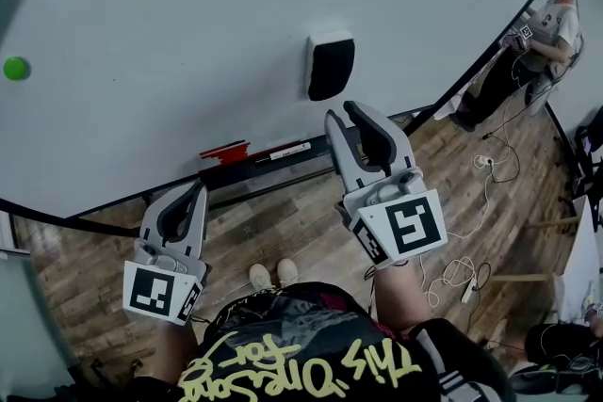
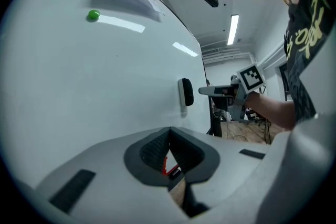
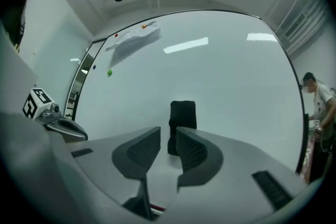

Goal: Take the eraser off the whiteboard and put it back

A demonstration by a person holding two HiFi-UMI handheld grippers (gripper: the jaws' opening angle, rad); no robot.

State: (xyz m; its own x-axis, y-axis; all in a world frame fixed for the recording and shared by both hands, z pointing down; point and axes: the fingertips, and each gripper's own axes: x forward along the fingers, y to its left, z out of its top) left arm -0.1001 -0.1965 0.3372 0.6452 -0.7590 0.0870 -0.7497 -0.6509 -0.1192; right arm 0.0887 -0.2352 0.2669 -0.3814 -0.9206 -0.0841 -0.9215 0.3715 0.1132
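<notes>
Head view looks down on the big whiteboard. The black eraser sticks to it, standing tall, a little above the ledge where a red marker lies. The eraser is not taken off yet. The right claw points toward it and is near it, but the two do not touch. Right gripper view looks along that claw. Its two jaws stand close together with only a thin gap and nothing between them, and the eraser sits on the board straight ahead of the gap. The left claw hangs lower down near the ledge, with its tips pressed together and nothing in it. The step now, I think, is getting hold of the eraser. To do it well, the right claw should likely open wider first, because the gap looks thinner than the eraser. Then it should go in straight, so one jaw comes to each long side and the eraser is in the middle. It should squeeze only when both pads are beside it. A crooked push could knock the eraser down or slide it along the board. After that, a straight pull away from the board seems best. The left claw has no job here and is best kept out of the way.
</notes>
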